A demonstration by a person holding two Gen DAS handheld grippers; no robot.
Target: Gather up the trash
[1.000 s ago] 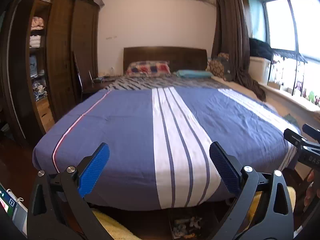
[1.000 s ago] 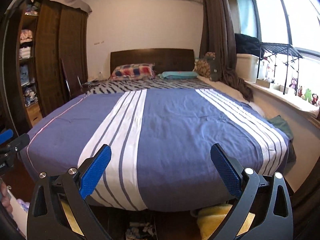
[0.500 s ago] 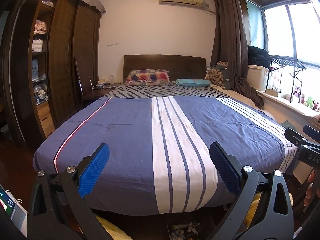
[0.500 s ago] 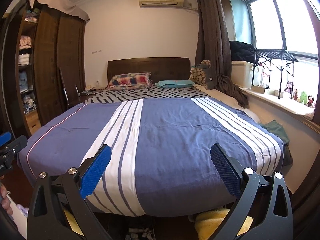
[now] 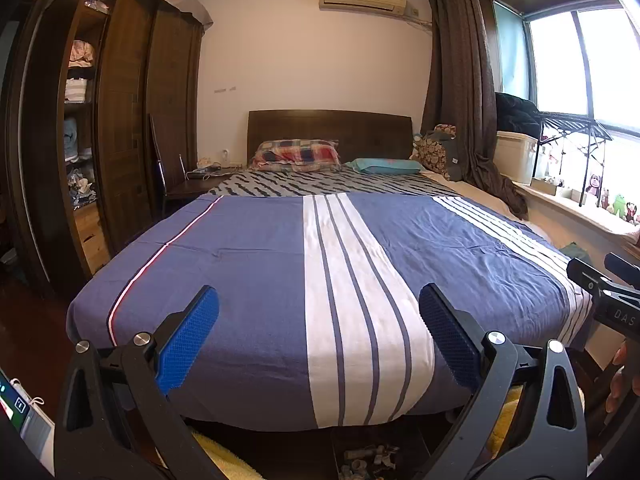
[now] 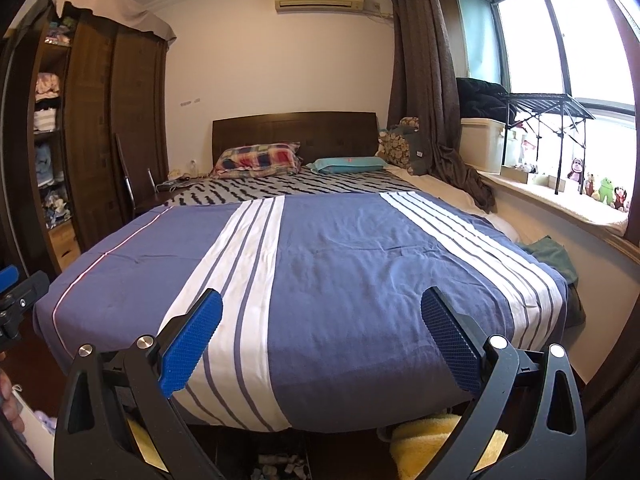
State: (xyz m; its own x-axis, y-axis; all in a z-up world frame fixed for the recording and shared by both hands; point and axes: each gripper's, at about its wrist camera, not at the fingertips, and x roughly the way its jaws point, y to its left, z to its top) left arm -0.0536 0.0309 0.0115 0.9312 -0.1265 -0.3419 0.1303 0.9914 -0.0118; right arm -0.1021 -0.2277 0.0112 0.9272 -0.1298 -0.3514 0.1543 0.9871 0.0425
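Both the left gripper [image 5: 318, 332] and right gripper [image 6: 320, 336] gape wide, holding nothing, before the bed's [image 5: 256, 280] foot edge. Small trash bits [image 6: 276, 462] lie in a floor tray at bottom centre.

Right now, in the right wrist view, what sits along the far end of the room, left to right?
Wardrobe → plaid pillow → teal pillow → brown curtain → white storage bin → black folding rack → plush toys on the sill.

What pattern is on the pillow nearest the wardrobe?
The pillow has a red, blue and yellow plaid check, clearest in the right wrist view.
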